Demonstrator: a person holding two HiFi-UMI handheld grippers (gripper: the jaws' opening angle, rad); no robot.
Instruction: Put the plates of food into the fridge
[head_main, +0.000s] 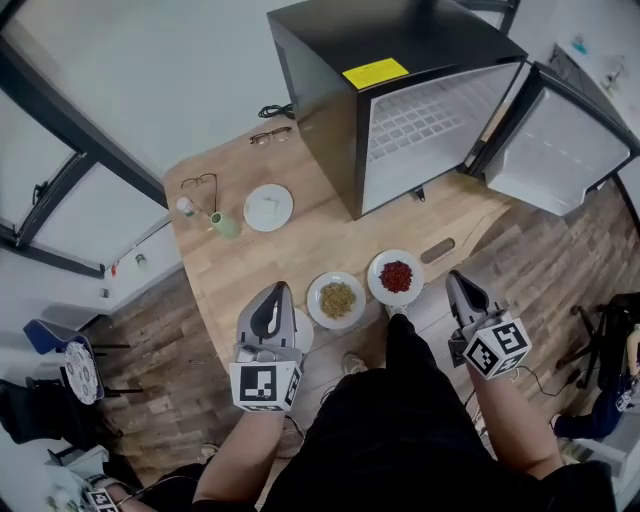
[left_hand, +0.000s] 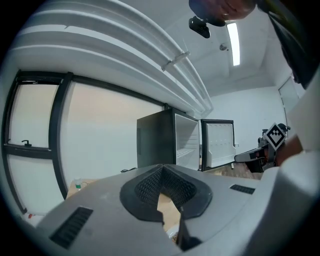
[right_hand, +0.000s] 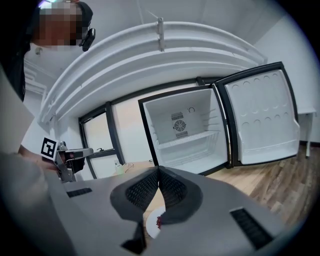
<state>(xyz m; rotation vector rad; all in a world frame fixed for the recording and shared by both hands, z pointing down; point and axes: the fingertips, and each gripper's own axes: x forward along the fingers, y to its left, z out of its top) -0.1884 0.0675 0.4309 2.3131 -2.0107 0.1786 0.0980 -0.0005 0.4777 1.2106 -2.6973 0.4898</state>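
left gripper, right gripper: jaws pressed together, empty | red-food plate, yellow-food plate: likely stiff, breakable, slick | pinch bare rim, keep level

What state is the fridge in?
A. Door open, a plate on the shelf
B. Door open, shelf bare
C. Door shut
B: the fridge has its door swung wide, its shelf holds nothing, and both plates of food sit on the table.
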